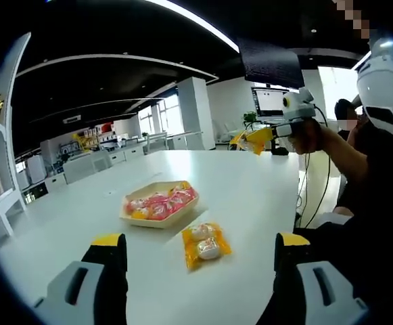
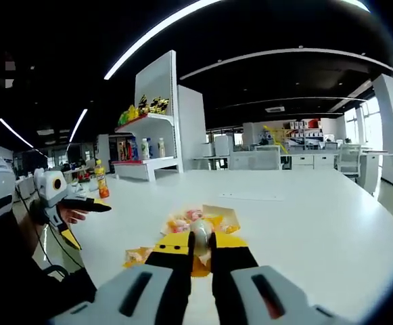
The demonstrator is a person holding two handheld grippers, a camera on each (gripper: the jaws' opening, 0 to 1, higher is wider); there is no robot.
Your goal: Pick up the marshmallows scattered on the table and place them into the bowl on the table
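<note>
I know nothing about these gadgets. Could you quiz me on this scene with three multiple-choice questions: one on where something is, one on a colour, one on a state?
1. In the left gripper view, where is the loose yellow packet?
A. Inside the bowl
B. On the table beside the bowl, nearer the camera
C. On the shelf

2. What colour are most wrappers in the bowl?
A. Pink-red
B. Blue
C. Green

3. How do the right gripper's jaws stand?
A. Wide open, nothing between them
B. Closed on a packet
C. Pressed flat on the table

Answers:
1 B: the loose yellow packet lies on the white table, just outside the bowl.
2 A: the bowl's contents look pink and red.
3 B: the right gripper has its jaws nearly together, with a held packet between them.
</note>
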